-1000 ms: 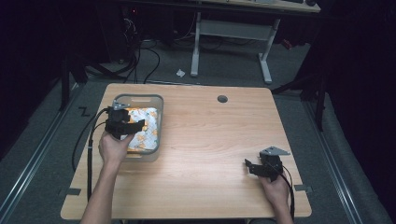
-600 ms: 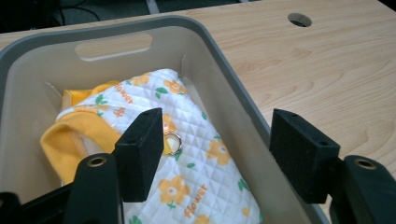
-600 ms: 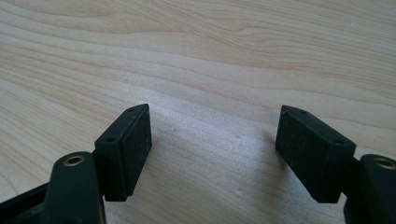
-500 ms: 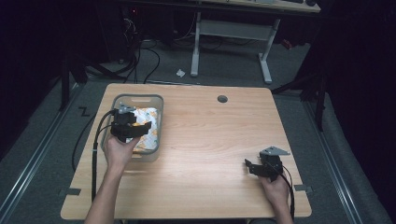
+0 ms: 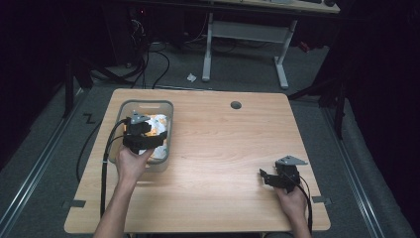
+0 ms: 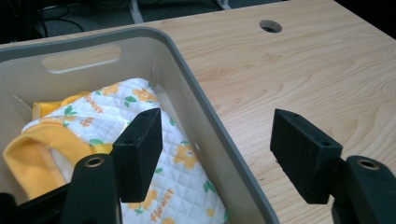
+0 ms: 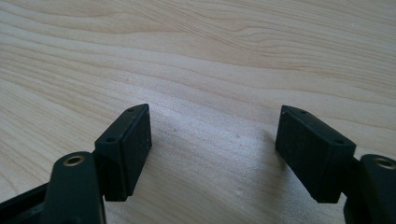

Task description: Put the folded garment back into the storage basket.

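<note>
A grey plastic bin [image 5: 146,102] stands at the table's left side with a quilted white cloth with orange flowers and yellow trim [image 5: 160,122] lying in it. My left gripper [image 5: 147,130] hovers over the bin, open. In the left gripper view its jaws straddle the bin's right wall [image 6: 205,107], one jaw over the cloth [image 6: 107,105], the other over bare table, with nothing pressed between them [image 6: 217,126]. My right gripper [image 5: 265,177] rests low at the table's near right, open over bare wood [image 7: 215,126].
The wooden table [image 5: 228,144] has a round cable hole [image 5: 236,105] near its far edge. A cable trails from the left gripper down past the table's left edge. Desk legs and cables stand on the dark floor beyond.
My left gripper has shifted right across the bin, toward its right wall. The cloth stays in the bin. The right gripper has not moved.
</note>
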`<control>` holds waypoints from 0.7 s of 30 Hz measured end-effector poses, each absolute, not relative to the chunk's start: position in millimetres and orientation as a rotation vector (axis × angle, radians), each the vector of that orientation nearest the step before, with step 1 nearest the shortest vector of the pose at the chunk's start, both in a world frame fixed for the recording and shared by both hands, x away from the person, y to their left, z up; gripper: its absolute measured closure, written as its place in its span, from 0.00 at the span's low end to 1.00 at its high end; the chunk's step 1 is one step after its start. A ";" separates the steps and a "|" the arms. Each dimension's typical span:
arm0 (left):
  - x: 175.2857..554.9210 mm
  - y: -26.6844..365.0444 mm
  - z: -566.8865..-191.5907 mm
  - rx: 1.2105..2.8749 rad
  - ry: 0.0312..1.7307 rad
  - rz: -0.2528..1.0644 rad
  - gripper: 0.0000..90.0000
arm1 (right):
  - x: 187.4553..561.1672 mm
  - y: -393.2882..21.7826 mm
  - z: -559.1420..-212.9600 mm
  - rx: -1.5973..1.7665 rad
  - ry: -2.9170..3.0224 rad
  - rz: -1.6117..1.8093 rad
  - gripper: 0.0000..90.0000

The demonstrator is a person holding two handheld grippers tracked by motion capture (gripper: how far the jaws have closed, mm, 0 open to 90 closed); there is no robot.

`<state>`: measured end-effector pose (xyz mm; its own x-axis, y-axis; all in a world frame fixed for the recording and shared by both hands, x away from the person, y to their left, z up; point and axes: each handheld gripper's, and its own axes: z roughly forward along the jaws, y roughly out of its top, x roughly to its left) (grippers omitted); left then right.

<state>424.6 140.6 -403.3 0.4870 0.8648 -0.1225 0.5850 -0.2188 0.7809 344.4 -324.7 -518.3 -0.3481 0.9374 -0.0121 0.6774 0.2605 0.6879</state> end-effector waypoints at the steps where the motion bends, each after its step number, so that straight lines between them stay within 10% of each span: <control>1: 424.6 140.6 -403.3 1.922 1.202 0.436 0.38 | 344.4 -324.7 -518.3 1.465 2.117 0.834 0.30; 21: 412.4 123.1 -405.1 1.929 1.158 0.393 0.38 | 344.4 -324.7 -518.2 1.465 2.117 0.833 0.30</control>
<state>412.4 123.1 -405.1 0.5260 0.8384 -0.1431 0.5784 -0.2293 0.7829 344.4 -324.7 -518.2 -0.3478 0.9375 -0.0120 0.6777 0.2602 0.6877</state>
